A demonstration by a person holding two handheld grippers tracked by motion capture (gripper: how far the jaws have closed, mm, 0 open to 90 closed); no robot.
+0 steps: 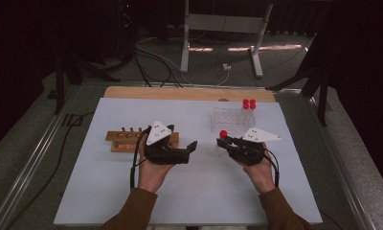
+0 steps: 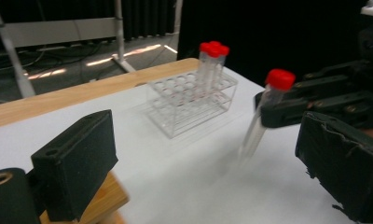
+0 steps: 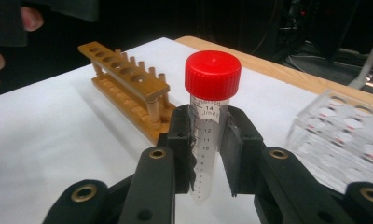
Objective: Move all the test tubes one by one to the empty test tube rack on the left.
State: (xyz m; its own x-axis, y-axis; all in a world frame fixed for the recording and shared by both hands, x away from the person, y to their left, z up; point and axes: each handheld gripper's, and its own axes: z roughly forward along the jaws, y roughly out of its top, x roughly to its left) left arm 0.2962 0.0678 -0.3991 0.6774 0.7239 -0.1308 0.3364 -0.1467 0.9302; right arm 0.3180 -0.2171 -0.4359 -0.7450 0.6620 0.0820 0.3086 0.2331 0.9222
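We see a clear tube (image 3: 208, 140) with a red cap (image 3: 212, 74) and black graduation marks, a transparent rack (image 1: 226, 119) holding red-capped tubes (image 1: 249, 106) at 1 o'clock, a tan wooden rack (image 1: 127, 139), black hand-held grippers, and a white surface (image 1: 189, 191) edged in pale wood.

tube (image 3: 207, 140) | printed scale: 14, 13, 12, 11, 10 | unit mark near 14, blurred

Overhead view and both close tong-mounted views share the clear rack (image 1: 226, 119).
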